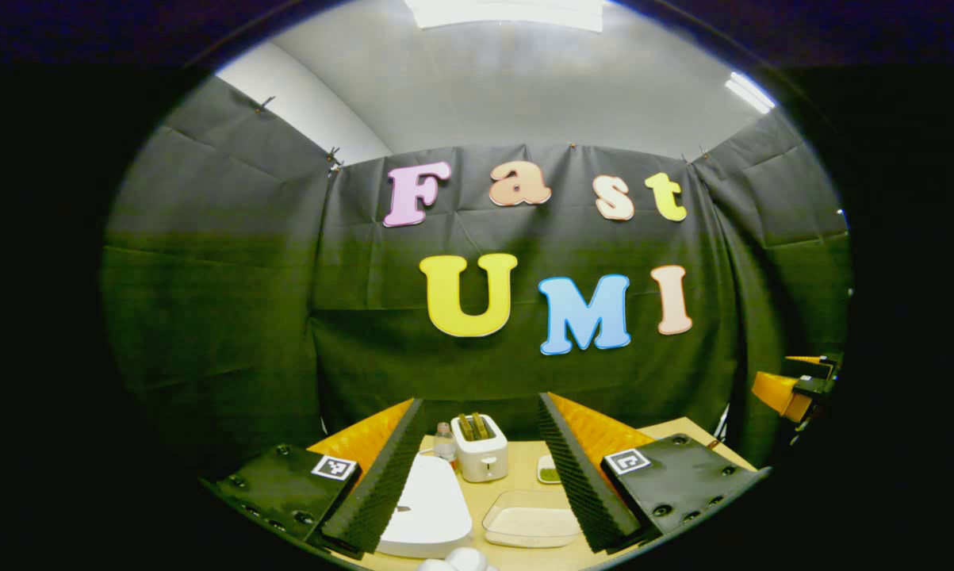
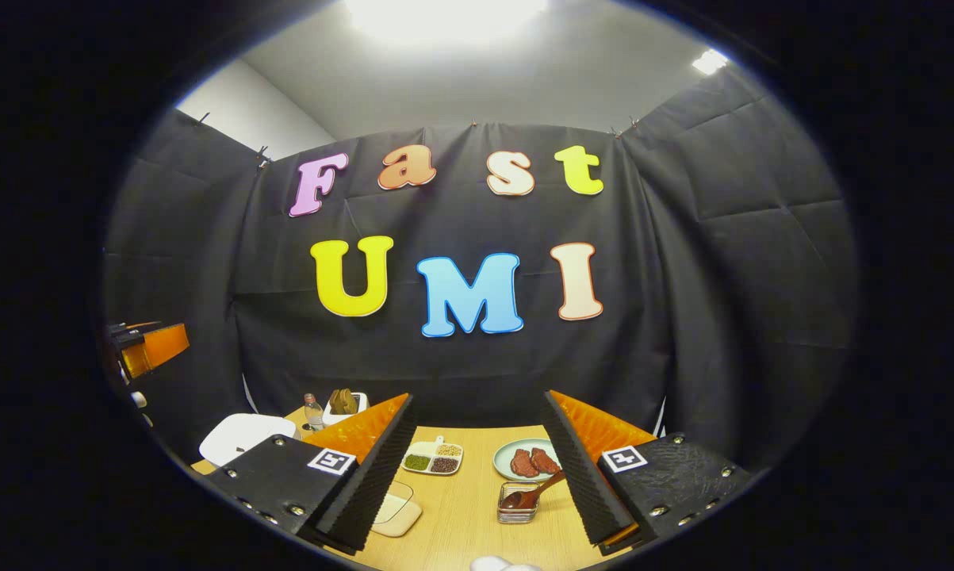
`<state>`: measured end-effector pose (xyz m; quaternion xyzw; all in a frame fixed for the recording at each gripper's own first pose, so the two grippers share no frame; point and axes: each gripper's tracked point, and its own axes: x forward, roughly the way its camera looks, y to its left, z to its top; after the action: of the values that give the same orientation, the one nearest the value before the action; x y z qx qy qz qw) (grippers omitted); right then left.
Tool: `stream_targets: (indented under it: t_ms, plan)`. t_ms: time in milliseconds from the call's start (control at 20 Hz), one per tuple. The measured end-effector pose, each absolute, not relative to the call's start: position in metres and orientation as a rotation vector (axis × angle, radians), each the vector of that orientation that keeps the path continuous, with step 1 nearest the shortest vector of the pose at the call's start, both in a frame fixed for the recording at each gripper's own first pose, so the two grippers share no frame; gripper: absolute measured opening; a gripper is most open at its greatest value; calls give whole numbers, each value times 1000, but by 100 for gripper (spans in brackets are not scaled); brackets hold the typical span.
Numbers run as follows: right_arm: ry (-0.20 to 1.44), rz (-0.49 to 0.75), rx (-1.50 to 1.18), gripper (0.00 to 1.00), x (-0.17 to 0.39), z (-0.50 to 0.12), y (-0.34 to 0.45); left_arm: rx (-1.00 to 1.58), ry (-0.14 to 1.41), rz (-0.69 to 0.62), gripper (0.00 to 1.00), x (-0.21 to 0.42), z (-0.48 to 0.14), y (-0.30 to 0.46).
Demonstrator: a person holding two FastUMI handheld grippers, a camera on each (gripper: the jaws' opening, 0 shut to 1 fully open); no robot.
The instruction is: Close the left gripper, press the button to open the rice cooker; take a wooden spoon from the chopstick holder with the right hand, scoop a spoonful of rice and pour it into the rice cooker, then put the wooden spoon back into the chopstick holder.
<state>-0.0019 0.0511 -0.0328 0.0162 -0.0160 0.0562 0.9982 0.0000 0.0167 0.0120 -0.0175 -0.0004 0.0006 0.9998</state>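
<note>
A mock kitchen booth: black cloth walls (image 2: 722,262) around a wooden table (image 2: 461,507) with toaster (image 1: 480,449) and rice cooker (image 1: 427,507).

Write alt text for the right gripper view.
The open right hand-held gripper hovers over a wooden table, empty. Ahead, a wooden spoon rests in a small holder, beside a plate of meat and a divided dish.

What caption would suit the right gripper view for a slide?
Open right gripper hovers above the table, facing a wooden spoon resting in its holder.
</note>
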Motion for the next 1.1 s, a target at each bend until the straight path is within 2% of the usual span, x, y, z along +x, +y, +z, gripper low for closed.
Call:
stream_targets:
  t_ms: [200,250,450,1100]
  plan:
    - [-35,111,26,97,-4,-30,51,-22,-4,0,100,-2,13,17]
    - [-41,108,27,97,-4,-28,50,-30,-1,-6,94,-2,12,12]
    - [-53,104,33,97,-6,-23,49,-28,13,5,100,-1,7,18]
    - [-40,113,35,97,-7,-25,55,-26,15,16,100,1,6,25]
